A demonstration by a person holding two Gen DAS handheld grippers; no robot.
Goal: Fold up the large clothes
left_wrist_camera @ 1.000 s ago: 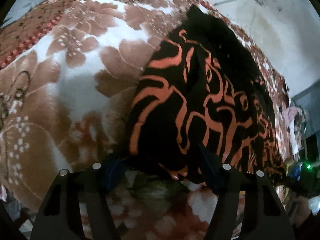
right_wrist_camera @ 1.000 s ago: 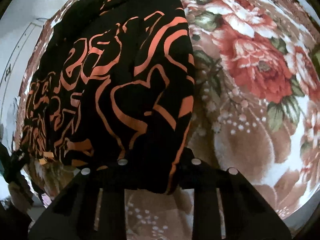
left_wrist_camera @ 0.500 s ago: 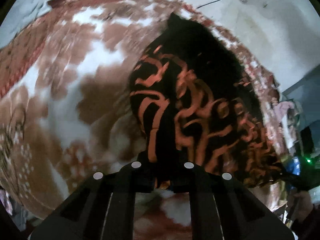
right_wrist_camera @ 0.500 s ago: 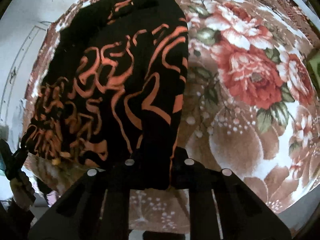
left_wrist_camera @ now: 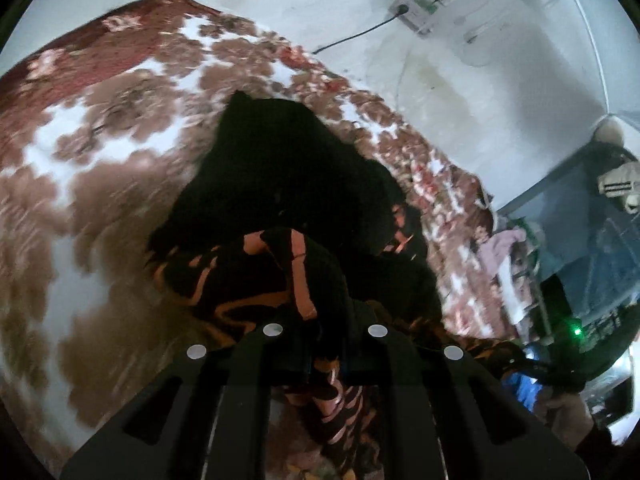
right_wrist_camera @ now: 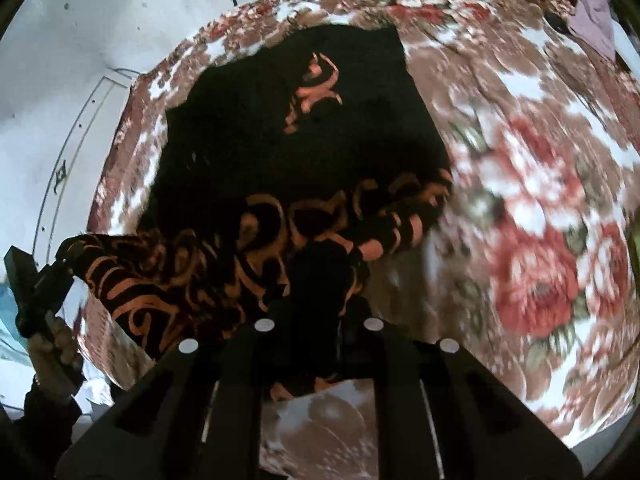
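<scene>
A large black garment with orange swirl print [left_wrist_camera: 280, 184] lies on a floral blanket [left_wrist_camera: 80, 152]. My left gripper [left_wrist_camera: 324, 344] is shut on the garment's near edge and holds it lifted, so the cloth bunches and folds toward the far part. My right gripper [right_wrist_camera: 318, 320] is shut on the other near corner of the same garment [right_wrist_camera: 304, 136], also lifted. The raised hem hangs between the two grippers. The left gripper [right_wrist_camera: 36, 292] and the hand on it show at the left edge of the right wrist view.
The blanket [right_wrist_camera: 540, 240] covers a bed. A white wall [left_wrist_camera: 440, 60] with a socket and cable stands behind it. A pink cloth [left_wrist_camera: 500, 244] and other clutter lie beyond the bed's far right side.
The left gripper closed on the garment's near edge. Both grippers have since lifted the edge up and carried it forward, so the near half now folds over the far half.
</scene>
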